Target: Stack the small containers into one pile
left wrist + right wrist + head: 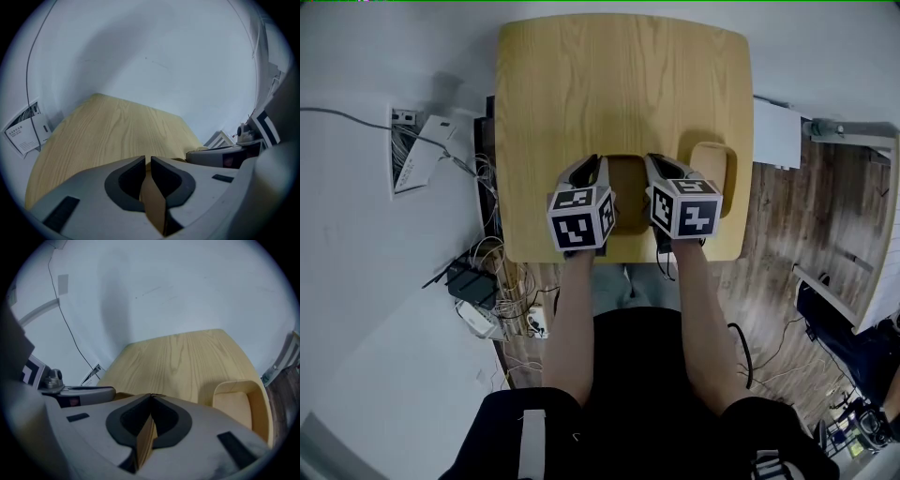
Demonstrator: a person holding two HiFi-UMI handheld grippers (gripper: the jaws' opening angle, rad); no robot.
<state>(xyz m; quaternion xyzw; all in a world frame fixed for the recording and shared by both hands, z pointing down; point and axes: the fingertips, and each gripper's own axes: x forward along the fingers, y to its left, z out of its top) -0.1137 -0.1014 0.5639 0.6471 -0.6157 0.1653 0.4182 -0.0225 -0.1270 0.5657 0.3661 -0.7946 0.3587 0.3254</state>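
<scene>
A small wooden container sits near the front edge of the wooden table, between my two grippers. My left gripper is shut on its left wall, a thin wooden panel pinched between the dark pads. My right gripper is shut on the right wall in the same way. A second small container lies just to the right of my right gripper and apart from it. It shows as an open tray in the right gripper view. The cubes hide much of the held container.
The table's front edge runs just under the marker cubes. Cables and a power strip lie on the floor to the left. A white wall panel is at the left and a white board at the right.
</scene>
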